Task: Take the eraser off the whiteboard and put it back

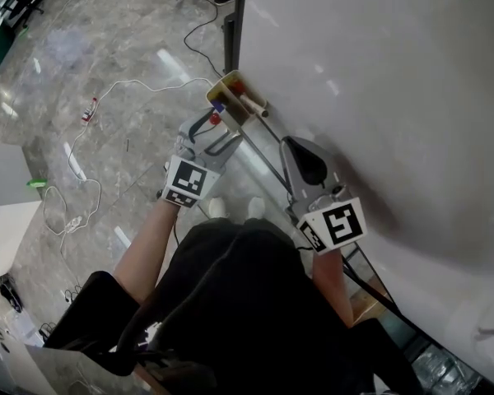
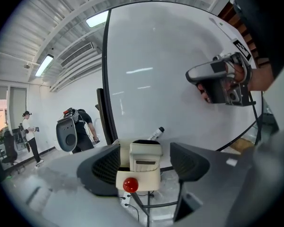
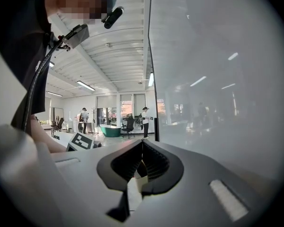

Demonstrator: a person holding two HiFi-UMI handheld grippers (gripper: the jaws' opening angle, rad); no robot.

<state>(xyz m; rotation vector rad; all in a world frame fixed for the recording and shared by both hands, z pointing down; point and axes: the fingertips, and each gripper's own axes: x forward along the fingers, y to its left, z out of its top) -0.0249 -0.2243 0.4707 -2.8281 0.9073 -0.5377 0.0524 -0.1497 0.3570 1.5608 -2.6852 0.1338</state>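
Head view shows the left claw [image 1: 221, 122] at the lower corner of the whiteboard [image 1: 379, 72], with the right claw [image 1: 296, 148] close against the board. Left gripper view has that claw released, jaws wide, with the cream eraser [image 2: 144, 157] between them and unpressed. Right gripper view shows its claw clenched and empty.

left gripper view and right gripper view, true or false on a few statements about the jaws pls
1. The left gripper's jaws stand apart. True.
2. A cream block with a red knob stands between them. True.
3. The right gripper's jaws are wide open. False: the right gripper's jaws are together.
4. The marker is between the right gripper's jaws. False: the marker lies beyond the cream block, by the whiteboard.
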